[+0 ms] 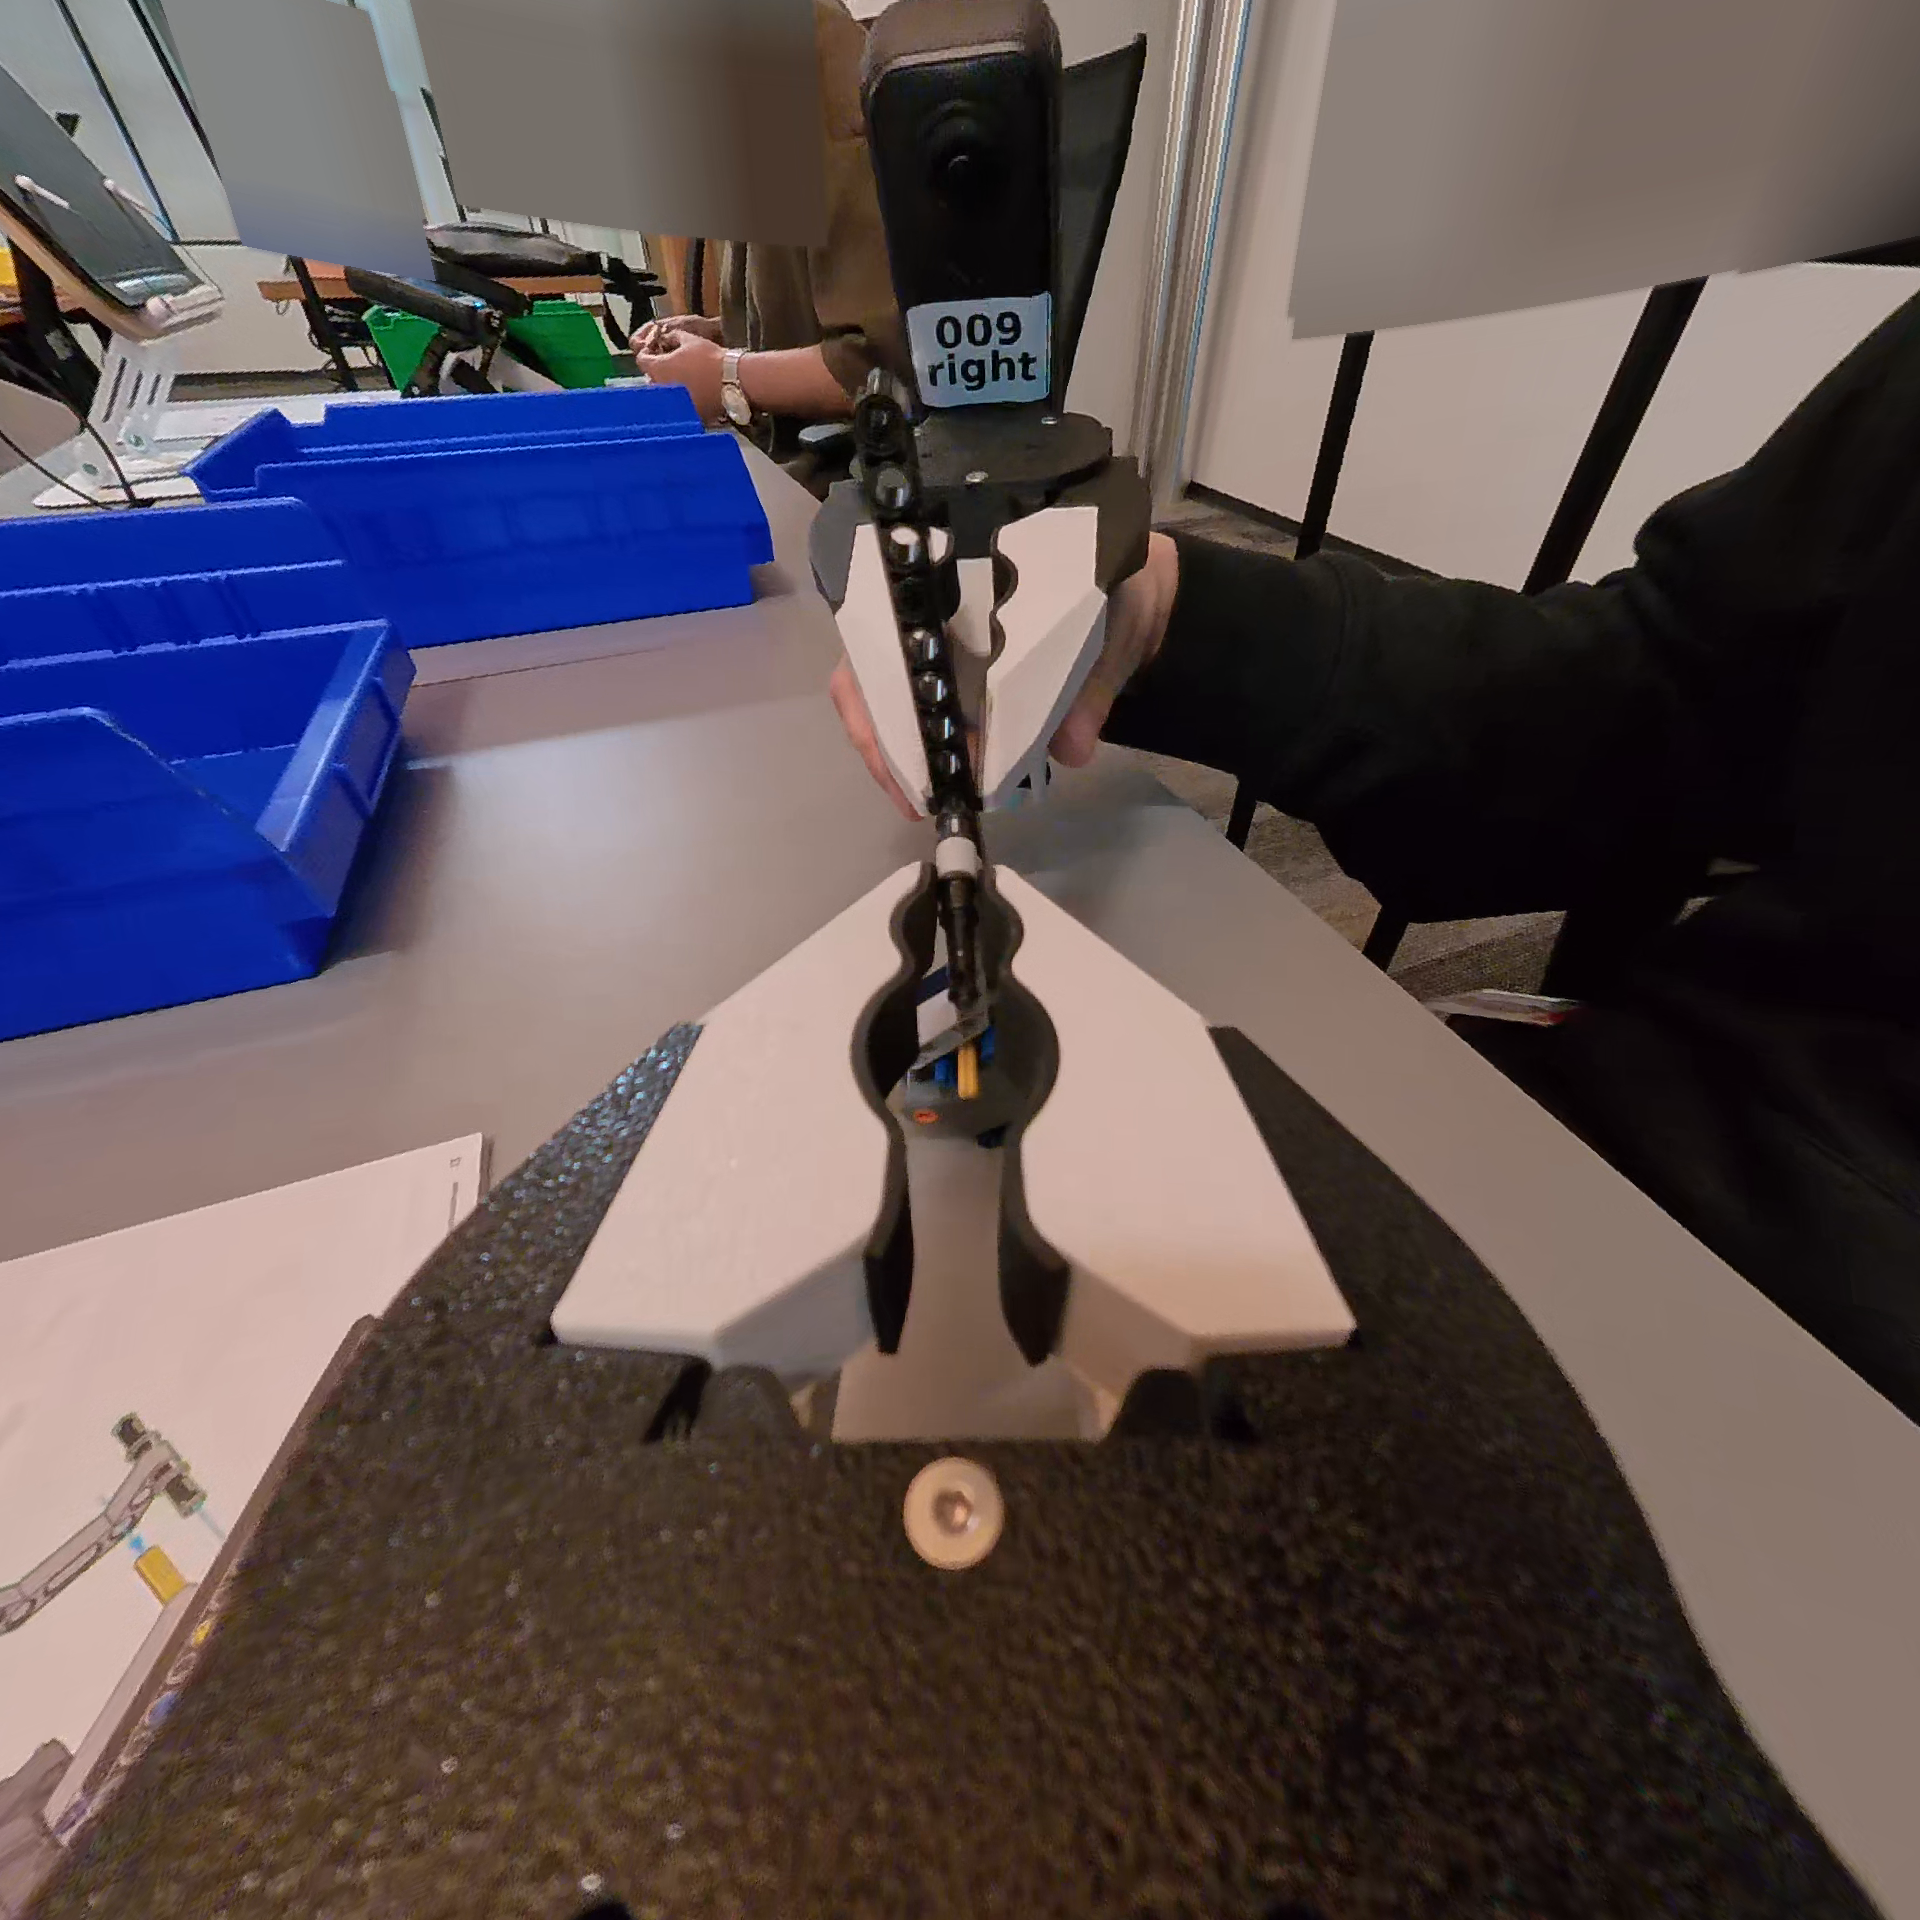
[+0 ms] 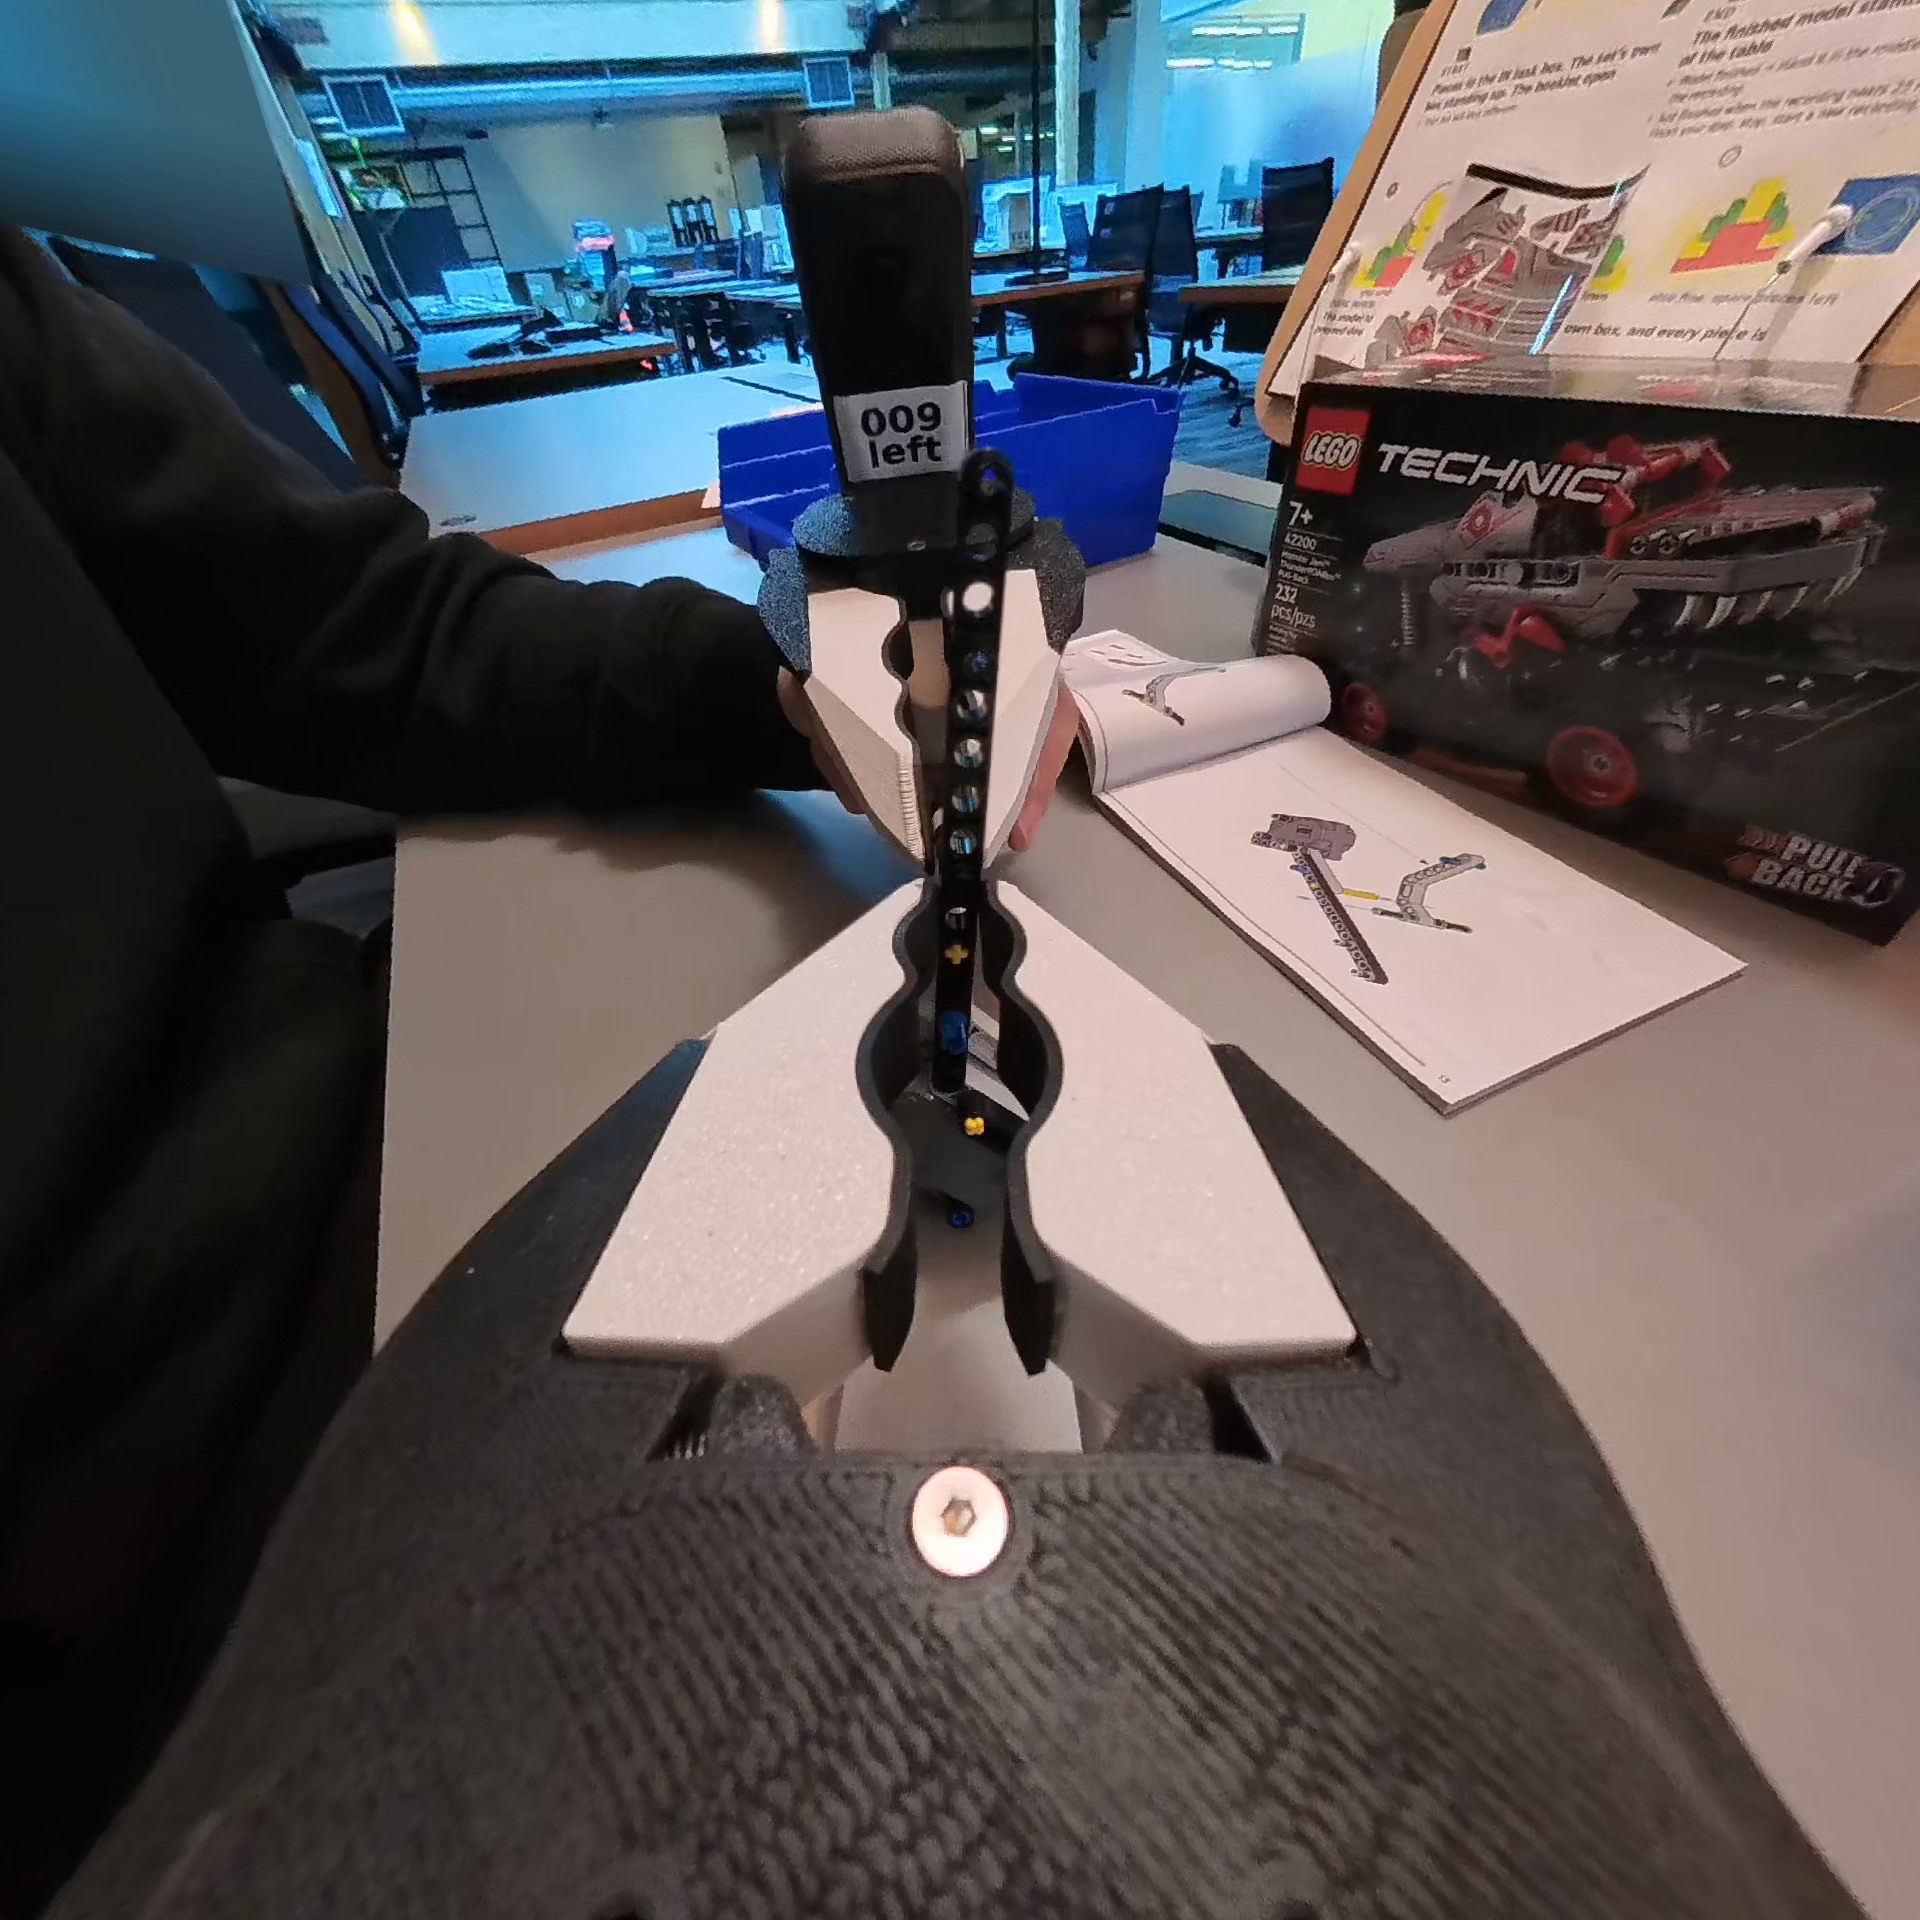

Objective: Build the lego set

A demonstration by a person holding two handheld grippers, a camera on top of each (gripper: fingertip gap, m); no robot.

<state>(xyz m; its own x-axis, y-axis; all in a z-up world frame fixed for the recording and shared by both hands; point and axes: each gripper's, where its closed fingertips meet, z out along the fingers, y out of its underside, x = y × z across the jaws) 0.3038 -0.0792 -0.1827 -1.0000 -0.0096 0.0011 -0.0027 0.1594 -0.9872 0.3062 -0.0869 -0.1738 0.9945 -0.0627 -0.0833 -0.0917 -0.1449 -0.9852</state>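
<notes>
A long black holed beam (image 1: 928,665) stands roughly upright between my two grippers, which face each other tip to tip above the grey table (image 1: 623,810). Its lower end carries a small grey block (image 1: 930,1101) with blue pins and a yellow axle, seen between my left fingers. My left gripper (image 1: 956,878) is shut on the beam. My right gripper (image 1: 951,810) pinches the same beam from the opposite side. In the right wrist view the beam (image 2: 966,748) runs up past the right gripper (image 2: 961,894) and the left gripper (image 2: 961,847), with the grey block (image 2: 951,1143) below.
Blue bins (image 1: 208,810) stand to the left, and one more (image 2: 1081,457) sits behind. An open instruction booklet (image 2: 1351,914) lies beside the set's box (image 2: 1600,644), with a sheet on a board (image 2: 1610,177) above it. Another person's hands (image 1: 707,364) rest at the far table edge. Left and right tips are no more than a few centimetres apart.
</notes>
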